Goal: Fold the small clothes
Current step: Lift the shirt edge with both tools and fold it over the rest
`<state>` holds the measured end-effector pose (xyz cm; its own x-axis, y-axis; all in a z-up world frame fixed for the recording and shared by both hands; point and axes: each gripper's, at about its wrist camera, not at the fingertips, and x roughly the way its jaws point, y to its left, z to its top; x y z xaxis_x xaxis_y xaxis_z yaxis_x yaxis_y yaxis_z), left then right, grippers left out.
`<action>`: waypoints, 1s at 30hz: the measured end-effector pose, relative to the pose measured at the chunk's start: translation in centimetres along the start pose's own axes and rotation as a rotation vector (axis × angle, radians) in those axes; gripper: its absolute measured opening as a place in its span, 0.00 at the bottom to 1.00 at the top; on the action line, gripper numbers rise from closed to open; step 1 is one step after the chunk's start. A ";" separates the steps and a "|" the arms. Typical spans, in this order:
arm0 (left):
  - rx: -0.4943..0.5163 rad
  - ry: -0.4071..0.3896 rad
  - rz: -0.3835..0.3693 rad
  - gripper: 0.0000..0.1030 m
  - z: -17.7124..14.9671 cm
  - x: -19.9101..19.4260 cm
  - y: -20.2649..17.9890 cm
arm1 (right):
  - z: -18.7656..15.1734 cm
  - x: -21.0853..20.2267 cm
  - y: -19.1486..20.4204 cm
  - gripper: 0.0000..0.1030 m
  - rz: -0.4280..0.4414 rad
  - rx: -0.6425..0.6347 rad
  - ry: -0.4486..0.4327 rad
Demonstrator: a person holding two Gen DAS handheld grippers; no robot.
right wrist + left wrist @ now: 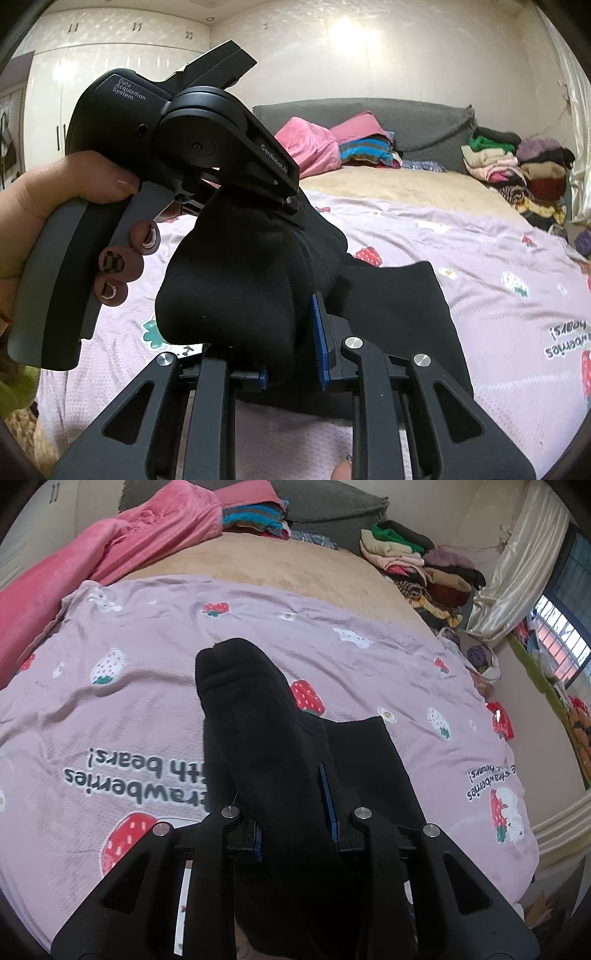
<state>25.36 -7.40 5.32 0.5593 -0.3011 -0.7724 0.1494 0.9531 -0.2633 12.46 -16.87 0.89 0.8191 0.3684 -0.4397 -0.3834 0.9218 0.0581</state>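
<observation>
A black sock (258,731) sticks up between my left gripper's (295,812) blue-padded fingers, which are shut on it. A second flat black piece (369,760) lies on the pink strawberry sheet (147,664) just beyond. In the right wrist view the same black sock (236,280) hangs bunched between the left gripper (258,206) above and my right gripper (291,354) below. The right gripper's blue pads (319,343) close around its lower end. The flat black piece (399,314) lies behind on the sheet.
Stacks of folded clothes (417,565) sit at the bed's far right, also in the right wrist view (517,170). A pink blanket (92,561) and grey pillow (332,506) lie at the head. White wardrobes (110,48) stand behind.
</observation>
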 end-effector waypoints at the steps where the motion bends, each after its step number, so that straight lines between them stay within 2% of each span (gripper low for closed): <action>1: 0.003 0.005 0.002 0.16 0.1 0.3 -0.3 | -0.1 0.0 -0.2 0.18 0.002 0.012 0.002; 14: 0.038 0.062 0.018 0.21 -0.1 3.9 -3.5 | -2.1 0.2 -3.6 0.18 0.035 0.163 0.069; 21: 0.064 0.097 0.034 0.25 -0.3 5.6 -5.1 | -3.1 0.6 -5.8 0.18 0.104 0.282 0.125; 25: 0.053 0.121 0.030 0.37 -0.4 6.9 -5.9 | -3.6 0.6 -6.5 0.18 0.135 0.339 0.145; 29: 0.054 0.180 0.044 0.58 -0.5 8.7 -6.5 | -4.4 0.8 -7.7 0.22 0.168 0.427 0.174; 30: 0.044 0.199 0.045 0.61 -0.5 9.2 -6.5 | -4.6 0.6 -7.9 0.24 0.172 0.450 0.179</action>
<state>29.10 -16.38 -0.37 0.3951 -0.2549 -0.8826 0.1657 0.9648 -0.2044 14.07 -24.51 -3.96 0.6595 0.5290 -0.5340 -0.2519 0.8249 0.5060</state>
